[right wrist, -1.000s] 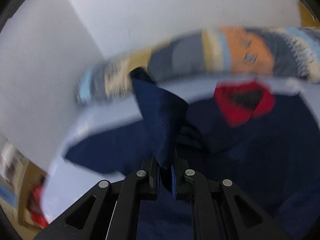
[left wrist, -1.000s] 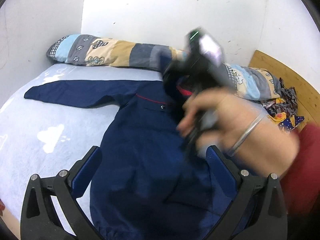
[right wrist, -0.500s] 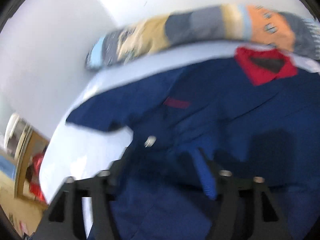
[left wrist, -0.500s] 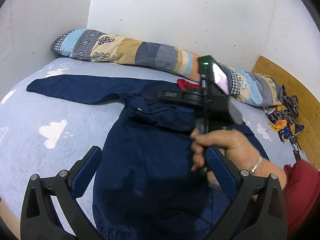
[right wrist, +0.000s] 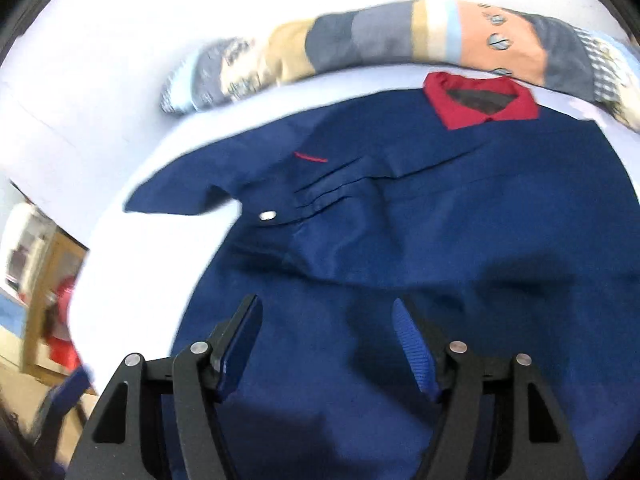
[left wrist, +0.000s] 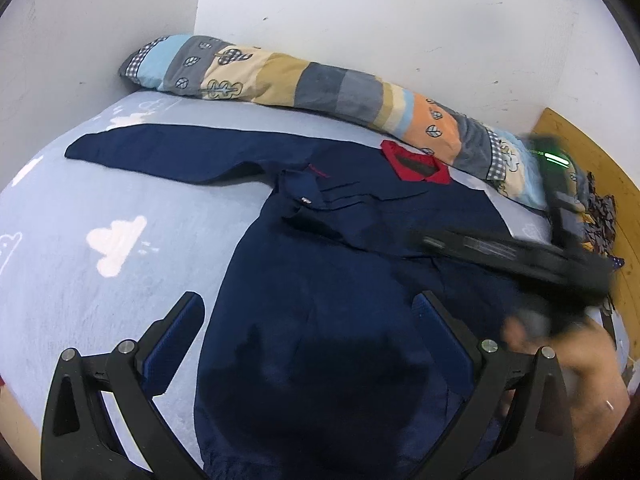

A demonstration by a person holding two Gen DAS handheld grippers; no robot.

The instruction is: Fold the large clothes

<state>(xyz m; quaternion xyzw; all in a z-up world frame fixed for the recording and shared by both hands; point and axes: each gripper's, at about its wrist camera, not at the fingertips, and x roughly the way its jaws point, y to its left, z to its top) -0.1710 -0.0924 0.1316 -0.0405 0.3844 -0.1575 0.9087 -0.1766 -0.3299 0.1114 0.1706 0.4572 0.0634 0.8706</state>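
Two grippers, both empty right now, and both hanging over the same navy jacket (left wrist: 328, 292).

Starting at your left: the bed sheet (left wrist: 80, 220) is pale blue with white cloud prints, and one sleeve (left wrist: 160, 154) of the jacket lies stretched flat across it, pointing toward the corner of the white wall (left wrist: 360, 20). Your left gripper (left wrist: 308, 328) sits over the lower body of the jacket with its blue pads spread wide apart, nothing between them (there's a dark shadow on the cloth right under it).

Moving toward the middle, the jacket is laid out front-up on the bed. The other sleeve is folded in over the chest, its cuff with a silver snap (right wrist: 267, 215) resting near a small red trim line (right wrist: 311, 157). The red collar (left wrist: 416, 166) sits at the far end, just beside the long patchwork pillow (left wrist: 312, 84) that runs along the wall.

Over on your right: the right gripper (right wrist: 326, 340) is also apart, pads clear of the fabric as far as its own view shows. In the left wrist view it comes out blurred, a black body with a green light, your right hand (left wrist: 568, 344) wrapped round the grip. Past it there's a wooden board (left wrist: 600, 168) and a crumpled patterned cloth (left wrist: 600, 216) at the bed's edge.
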